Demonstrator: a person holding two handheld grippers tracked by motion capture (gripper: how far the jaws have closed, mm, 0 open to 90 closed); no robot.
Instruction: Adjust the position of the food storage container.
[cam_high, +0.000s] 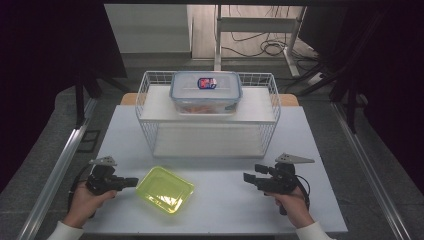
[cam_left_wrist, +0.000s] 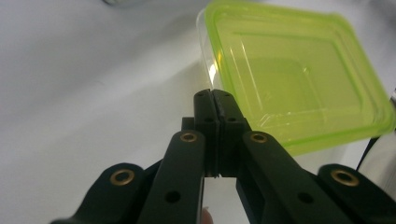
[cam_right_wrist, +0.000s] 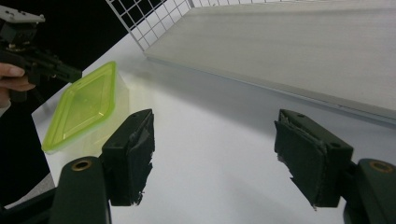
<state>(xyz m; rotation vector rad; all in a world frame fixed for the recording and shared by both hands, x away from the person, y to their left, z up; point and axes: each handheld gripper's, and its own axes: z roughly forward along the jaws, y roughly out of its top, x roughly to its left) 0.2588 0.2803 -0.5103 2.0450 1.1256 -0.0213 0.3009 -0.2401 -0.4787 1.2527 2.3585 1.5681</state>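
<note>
A yellow-green lidded plastic container (cam_high: 165, 189) lies on the white table (cam_high: 220, 210) near its front left. My left gripper (cam_high: 134, 182) is shut, empty, its tip just left of the container's edge (cam_left_wrist: 299, 79); in the left gripper view the jaws (cam_left_wrist: 215, 100) press together with nothing between them. My right gripper (cam_high: 246, 177) is held over the table at the front right, open, pointing left toward the container (cam_right_wrist: 81, 109); its two pads (cam_right_wrist: 135, 154) stand wide apart around bare tabletop.
A white wire rack (cam_high: 207, 115) stands at the middle back of the table, its lower shelf (cam_right_wrist: 299, 51) bare. On its top shelf sits a clear lidded box (cam_high: 205, 92) with blue clips and food inside. Dark curtains flank the table.
</note>
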